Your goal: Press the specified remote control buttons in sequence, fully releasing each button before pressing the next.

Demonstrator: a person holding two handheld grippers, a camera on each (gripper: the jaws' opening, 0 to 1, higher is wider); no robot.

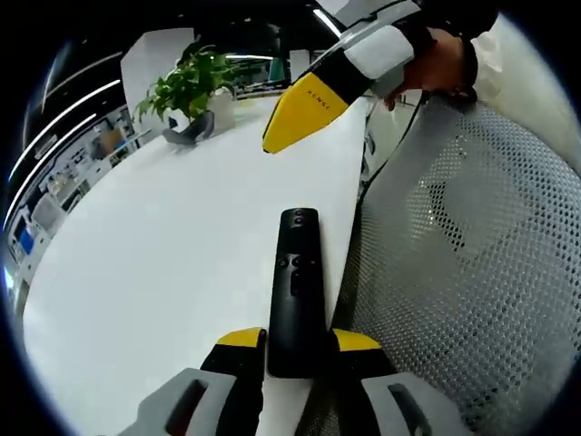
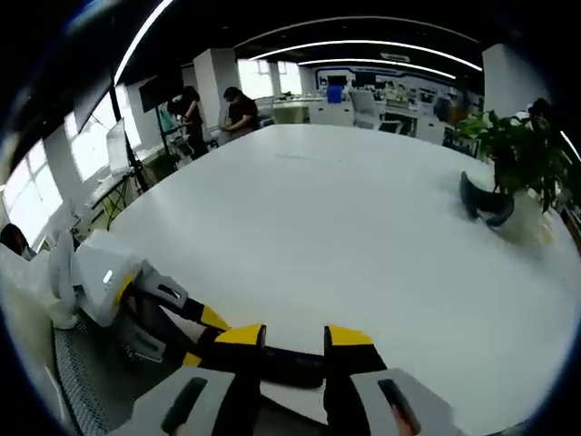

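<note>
White and wide, the table [image 1: 163, 263] runs off toward a potted plant [image 1: 186, 86] at its far end. At its near edge lies the black remote control [image 1: 296, 291], its rear end clamped between the yellow-tipped jaws of the left gripper [image 1: 298, 341], buttons facing up. Beyond and above it hangs the right gripper [image 1: 304, 109], jaws together, well clear of the remote. A mesh chair back [image 1: 472, 272] stands just beside the table.
</note>
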